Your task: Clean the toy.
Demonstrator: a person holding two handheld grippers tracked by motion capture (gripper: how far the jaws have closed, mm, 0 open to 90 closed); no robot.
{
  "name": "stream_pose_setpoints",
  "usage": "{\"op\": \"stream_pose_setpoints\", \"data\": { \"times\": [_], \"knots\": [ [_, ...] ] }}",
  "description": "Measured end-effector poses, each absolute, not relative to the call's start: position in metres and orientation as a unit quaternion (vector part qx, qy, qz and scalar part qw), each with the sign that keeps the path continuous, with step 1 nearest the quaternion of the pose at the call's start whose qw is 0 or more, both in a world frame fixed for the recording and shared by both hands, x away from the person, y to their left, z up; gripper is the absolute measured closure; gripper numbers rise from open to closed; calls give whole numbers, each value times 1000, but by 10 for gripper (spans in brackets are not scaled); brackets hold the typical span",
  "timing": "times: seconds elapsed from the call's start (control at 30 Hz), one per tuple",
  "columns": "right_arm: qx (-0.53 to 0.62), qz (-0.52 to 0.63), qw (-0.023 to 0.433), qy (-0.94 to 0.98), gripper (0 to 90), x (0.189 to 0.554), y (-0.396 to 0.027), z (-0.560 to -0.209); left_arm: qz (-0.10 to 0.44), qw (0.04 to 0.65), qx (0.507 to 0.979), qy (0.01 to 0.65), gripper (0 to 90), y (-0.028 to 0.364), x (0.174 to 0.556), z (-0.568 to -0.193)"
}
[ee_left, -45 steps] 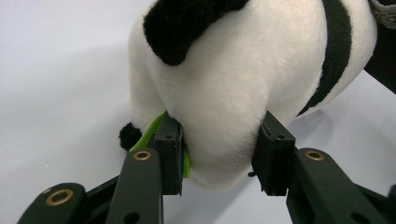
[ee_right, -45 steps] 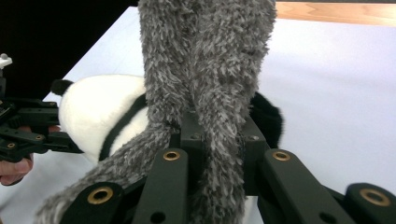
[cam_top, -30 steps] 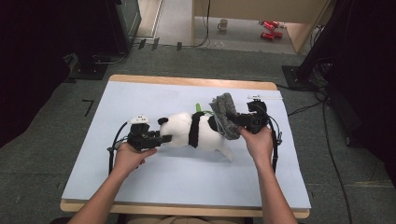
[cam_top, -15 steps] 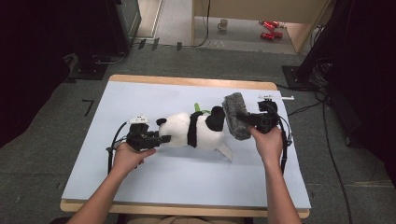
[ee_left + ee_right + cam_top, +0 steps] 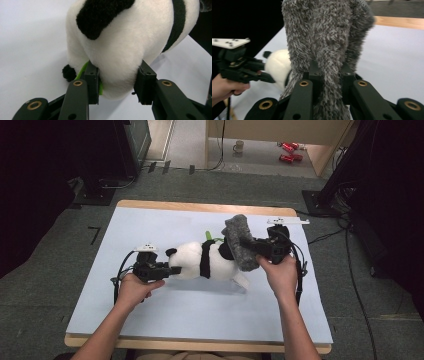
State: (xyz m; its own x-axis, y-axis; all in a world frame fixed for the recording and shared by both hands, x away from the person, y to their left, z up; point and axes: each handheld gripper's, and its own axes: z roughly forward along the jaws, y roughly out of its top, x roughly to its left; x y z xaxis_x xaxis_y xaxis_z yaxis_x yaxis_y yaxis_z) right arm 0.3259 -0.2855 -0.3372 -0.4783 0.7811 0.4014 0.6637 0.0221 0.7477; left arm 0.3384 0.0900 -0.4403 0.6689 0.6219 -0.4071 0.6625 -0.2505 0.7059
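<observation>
Nearest us, our left gripper (image 5: 172, 269) has just been closing and clamps the head of the white-and-black plush panda (image 5: 207, 261), which lies mid-table on the pale blue table mat (image 5: 150, 320). Farther right, our right gripper (image 5: 252, 249) pinches a shaggy grey fabric piece (image 5: 239, 241) held above the panda's rear.

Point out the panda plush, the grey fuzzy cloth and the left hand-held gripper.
panda plush (image 5: 212, 262), high view, on its white body.
grey fuzzy cloth (image 5: 322, 37), right gripper view, on the middle of its shaggy surface.
left hand-held gripper (image 5: 117, 82), left gripper view, midway between its fingertips, which squeeze the plush's head.
</observation>
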Motion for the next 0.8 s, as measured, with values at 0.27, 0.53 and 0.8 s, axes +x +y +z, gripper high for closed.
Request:
{"op": "stream_pose_setpoints", "data": {
  "times": [0.27,0.53,0.8],
  "knots": [
    [478,477,37,736,782,320,-256,-342,-4,457,795,399,606,93,335,-440],
    [483,452,20,750,782,326,-244,-369,17,471,794,384,558,94,335,-442],
    [487,451,39,747,781,328,-248,-373,51,484,801,348,378,97,333,-442]
  ]
}}
